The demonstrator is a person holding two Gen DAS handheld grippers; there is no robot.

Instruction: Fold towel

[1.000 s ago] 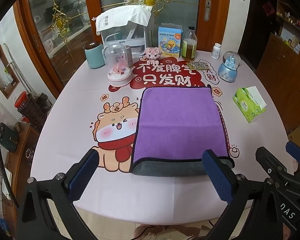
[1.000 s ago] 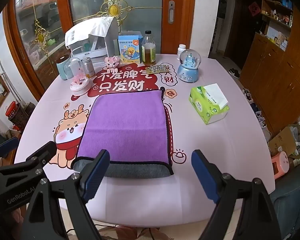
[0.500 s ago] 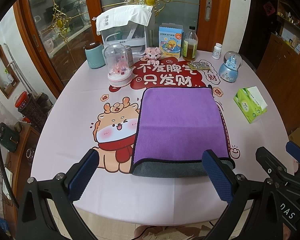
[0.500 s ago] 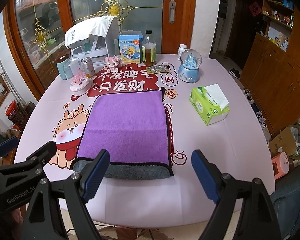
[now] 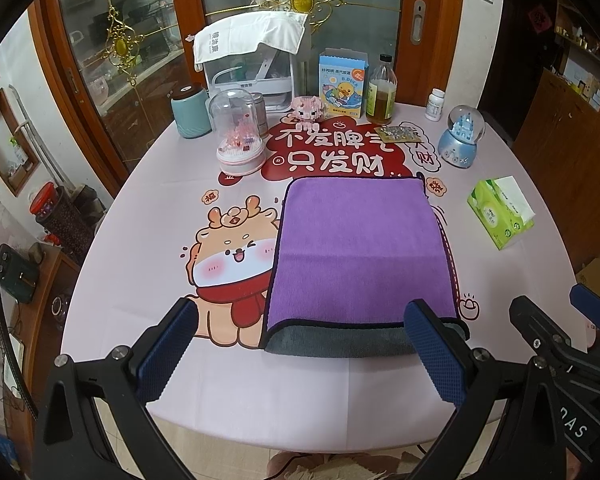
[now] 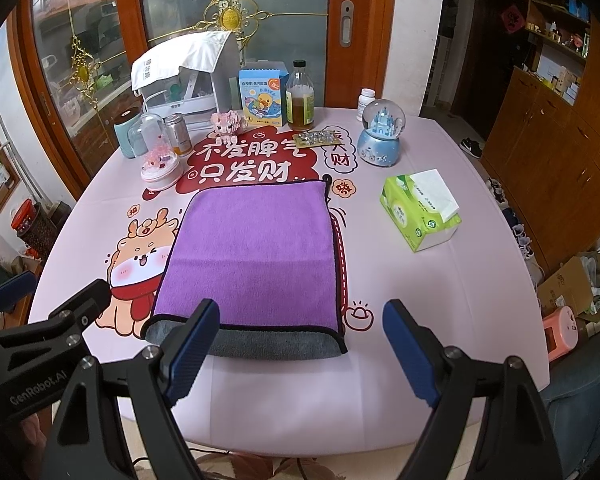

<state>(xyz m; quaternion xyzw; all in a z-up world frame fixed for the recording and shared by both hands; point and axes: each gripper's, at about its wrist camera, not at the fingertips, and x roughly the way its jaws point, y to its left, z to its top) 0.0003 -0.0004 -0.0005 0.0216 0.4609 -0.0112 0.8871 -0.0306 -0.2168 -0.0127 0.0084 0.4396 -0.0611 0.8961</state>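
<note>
Both the left gripper (image 5: 300, 344) and the right gripper (image 6: 300, 344) hang spread wide with nothing between their fingers, above the near edge of the table (image 5: 140, 216). Just beyond them the towel (image 5: 360, 248) lies flat, folded once, purple layer on top and a grey strip showing along its near edge. It rests mid-table on a pink cartoon-printed cloth, with bare cloth on either side, a tissue box (image 6: 420, 212) well apart to the right, and bottles and a snow globe (image 6: 381, 136) along the far edge before glass doors.
</note>
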